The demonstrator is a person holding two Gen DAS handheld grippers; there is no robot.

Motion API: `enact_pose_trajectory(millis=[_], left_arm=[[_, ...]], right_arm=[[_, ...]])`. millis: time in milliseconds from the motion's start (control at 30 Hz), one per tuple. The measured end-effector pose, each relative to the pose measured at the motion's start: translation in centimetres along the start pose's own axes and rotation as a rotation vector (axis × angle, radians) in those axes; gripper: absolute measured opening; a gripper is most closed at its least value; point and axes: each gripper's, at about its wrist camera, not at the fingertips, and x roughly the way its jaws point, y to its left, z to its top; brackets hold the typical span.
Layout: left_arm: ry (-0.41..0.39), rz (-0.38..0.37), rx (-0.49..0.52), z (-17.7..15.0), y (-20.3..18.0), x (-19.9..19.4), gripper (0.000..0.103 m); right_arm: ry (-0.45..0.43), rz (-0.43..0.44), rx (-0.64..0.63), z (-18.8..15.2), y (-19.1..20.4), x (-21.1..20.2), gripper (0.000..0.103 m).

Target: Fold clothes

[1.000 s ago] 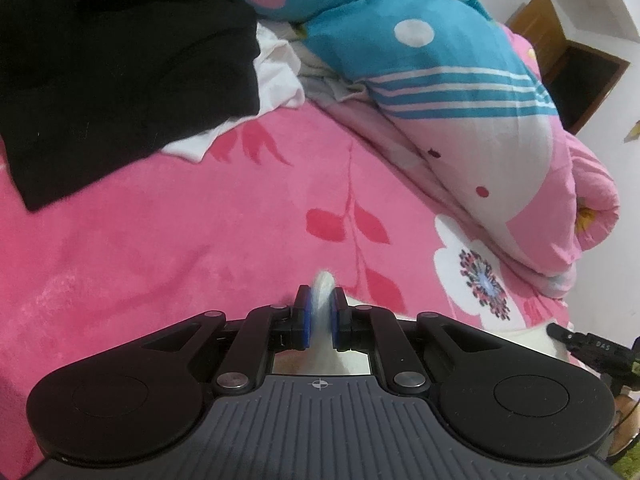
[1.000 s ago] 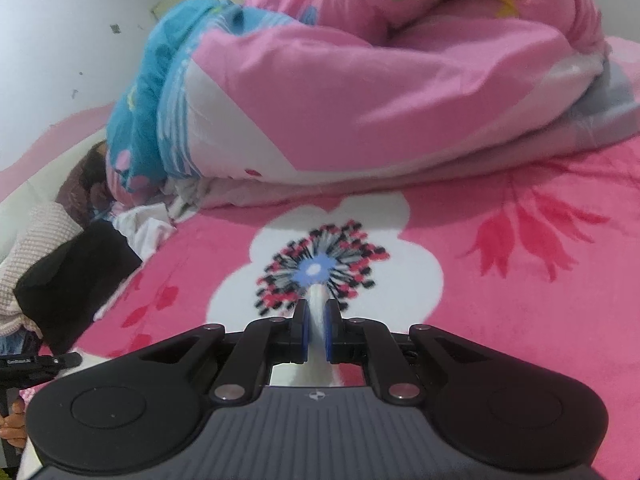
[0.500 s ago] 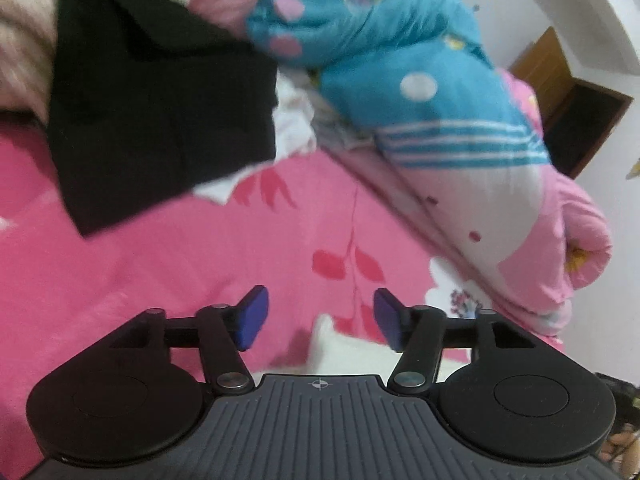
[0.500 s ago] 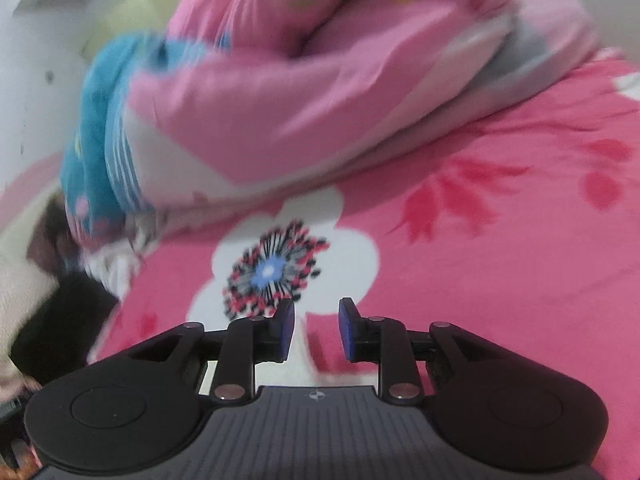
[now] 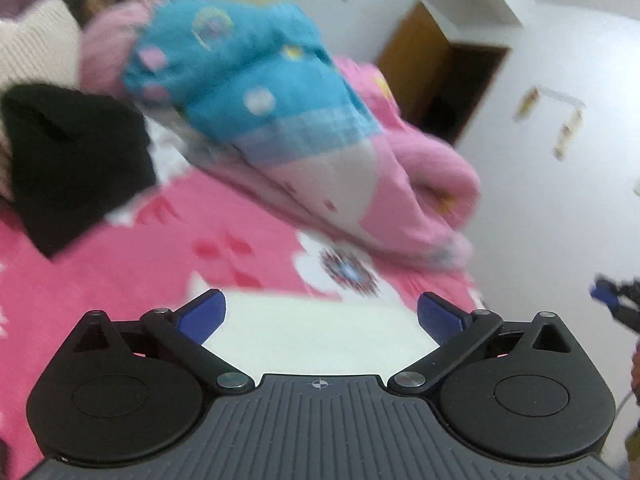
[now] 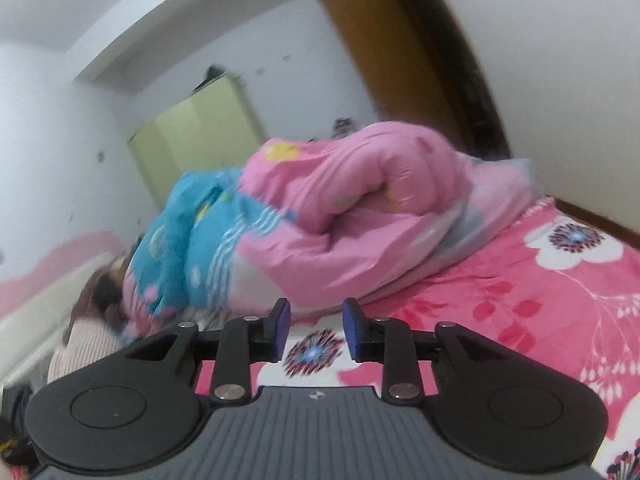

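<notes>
Across the pink flowered bedspread (image 6: 532,312) a bundled pink and blue quilt (image 6: 320,224) fills the far side. Just below the left gripper (image 5: 320,314) lies a flat white garment (image 5: 320,332), untouched; its jaws are opening wide with nothing pinched. A black garment (image 5: 76,160) sits to its left. The right gripper (image 6: 316,328) is opening too, nothing between its pads.

pink floral bedsheet (image 6: 540,300), blk garment (image 5: 76,160), prob. white cloth (image 5: 320,328)
</notes>
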Motion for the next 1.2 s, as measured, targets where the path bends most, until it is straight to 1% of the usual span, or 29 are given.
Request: enact_pose_trajectory(millis=[67, 133, 200, 233, 300, 433, 533, 600, 667, 700, 767, 900, 1033, 1200], left_arm=[[0.052, -0.017, 0.007, -1.9, -1.0, 1.6, 0.103], [0.101, -0.018, 0.015, -3.7, -1.7, 3.6, 0.103], [0.14, -0.009, 0.04, -4.6, -2.1, 5.5, 0.103], [0.147, 0.0, 0.054, -4.8, -2.2, 6.3, 0.103], [0.139, 0.014, 0.087, -4.7, -2.3, 7.7, 0.103], [0.105, 0.01, 0.125, -5.3, -1.5, 9.3, 0.103], [0.101, 0.032, 0.137, -6.5, -0.7, 9.7, 0.103], [0.095, 0.028, 0.136, -7.0, -0.3, 9.6, 0.103], [0.085, 0.026, 0.151, -7.2, -0.4, 9.4, 0.103], [0.084, 0.028, 0.159, -7.3, -0.4, 9.3, 0.103], [0.083, 0.03, 0.17, -7.4, -0.5, 9.3, 0.103], [0.082, 0.027, 0.172, -7.4, -0.4, 9.4, 0.103], [0.082, 0.024, 0.171, -7.4, -0.4, 9.4, 0.103], [0.081, 0.021, 0.17, -7.4, -0.3, 9.4, 0.103]], right_arm=[[0.058, 0.04, -0.05, -1.6, 2.1, 1.2, 0.035], [0.153, 0.064, -0.105, -4.2, 4.1, 4.0, 0.035], [0.248, 0.063, -0.201, -6.8, 6.4, 7.2, 0.035], [0.281, 0.053, -0.272, -8.0, 7.7, 8.9, 0.035], [0.315, 0.043, -0.458, -9.9, 10.7, 12.1, 0.035], [0.31, 0.159, -0.786, -12.3, 15.9, 17.5, 0.035], [0.339, 0.222, -0.985, -13.8, 18.8, 22.8, 0.032], [0.387, 0.267, -1.103, -15.2, 20.3, 25.7, 0.029], [0.435, 0.311, -1.226, -16.8, 21.3, 28.2, 0.028], [0.451, 0.328, -1.279, -17.4, 21.6, 29.2, 0.026], [0.477, 0.359, -1.342, -18.3, 22.1, 30.6, 0.023], [0.518, 0.404, -1.432, -19.0, 22.8, 32.1, 0.022], [0.58, 0.424, -1.455, -19.5, 22.8, 33.3, 0.022], [0.653, 0.443, -1.443, -20.1, 22.8, 35.1, 0.022]])
